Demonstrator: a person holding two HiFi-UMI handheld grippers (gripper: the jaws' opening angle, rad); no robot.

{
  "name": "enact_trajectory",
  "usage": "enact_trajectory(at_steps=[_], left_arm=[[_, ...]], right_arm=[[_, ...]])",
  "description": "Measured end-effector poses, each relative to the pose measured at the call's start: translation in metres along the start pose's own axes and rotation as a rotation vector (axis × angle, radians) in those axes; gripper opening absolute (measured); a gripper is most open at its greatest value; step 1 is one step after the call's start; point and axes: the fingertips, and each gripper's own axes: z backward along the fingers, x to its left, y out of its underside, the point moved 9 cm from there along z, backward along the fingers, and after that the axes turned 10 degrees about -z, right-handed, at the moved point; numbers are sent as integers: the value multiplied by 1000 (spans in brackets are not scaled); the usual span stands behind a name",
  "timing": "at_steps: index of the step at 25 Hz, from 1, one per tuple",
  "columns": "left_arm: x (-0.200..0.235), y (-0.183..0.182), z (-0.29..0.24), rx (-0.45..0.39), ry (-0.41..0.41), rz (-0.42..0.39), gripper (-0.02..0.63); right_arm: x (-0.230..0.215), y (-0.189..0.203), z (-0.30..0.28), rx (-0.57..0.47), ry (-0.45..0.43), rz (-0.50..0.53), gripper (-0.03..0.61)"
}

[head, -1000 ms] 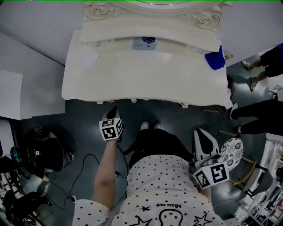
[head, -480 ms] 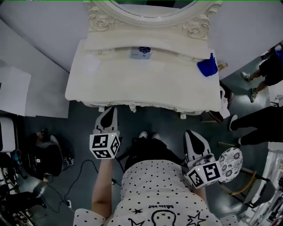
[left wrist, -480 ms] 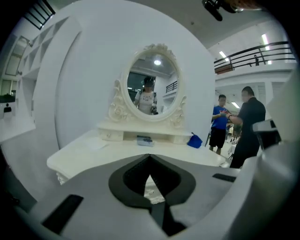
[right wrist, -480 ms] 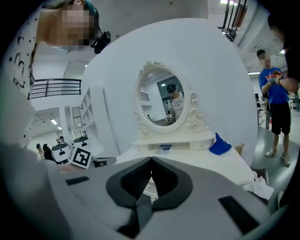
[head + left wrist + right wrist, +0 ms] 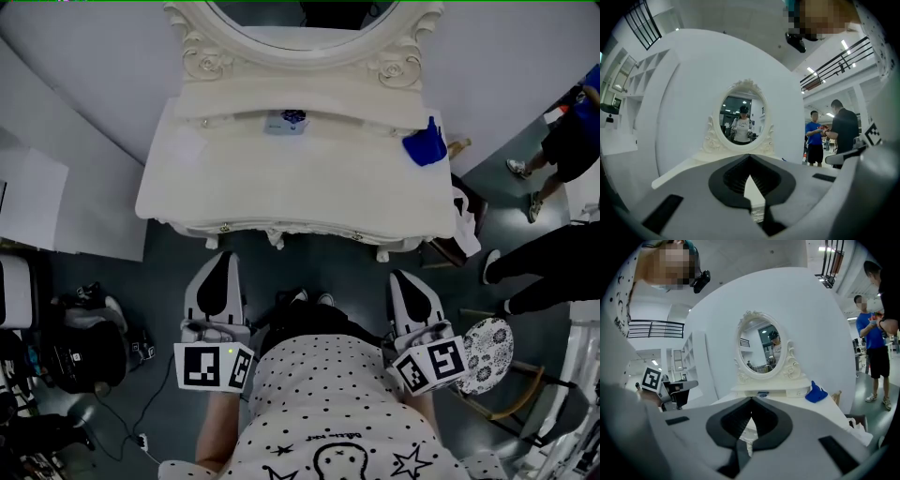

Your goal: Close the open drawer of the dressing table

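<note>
**Drawer looking shut, both grippers hanging clear of it**

From the head view, we are looking steeply down on the dressing table (image 5: 281, 183), which is standing straight ahead of us below its oval mirror (image 5: 300, 23). The drawer (image 5: 291, 226) is lying under the table's front edge. Its cream front is sitting flush with the scalloped rim, two small knobs (image 5: 225, 228) are showing on it, and no gap is showing. We are judging the closing step as done. What is remaining is only a check that the front is seated, or at most a light push. The left gripper (image 5: 225, 258) and right gripper (image 5: 403, 278) are hovering near our body, apart from the table, and both are pointing towards it.

In the left gripper view, the left gripper (image 5: 750, 158) is keeping its jaws clenched together with nothing between them. The table's pale top (image 5: 675, 173) and mirror (image 5: 742, 117) are rising beyond. The gripper body is hiding the drawer front here.

In the right gripper view, the right gripper (image 5: 751, 401) is likewise pressing its jaws together on nothing. A blue object (image 5: 815, 393) is sitting on the table's right side.
</note>
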Motion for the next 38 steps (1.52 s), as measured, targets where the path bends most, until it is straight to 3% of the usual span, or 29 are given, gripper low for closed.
enact_trajectory(at_steps=[5, 16, 38], left_arm=[[-21, -13, 21, -33, -3, -23, 12], [-48, -1, 15, -27, 40, 38, 12], [-46, 4, 6, -3, 64, 48, 12]], right_arm=[[-5, -5, 6, -4, -19, 0, 9], [-14, -8, 13, -24, -24, 15, 9], [-9, -7, 2, 13, -38, 36, 9]])
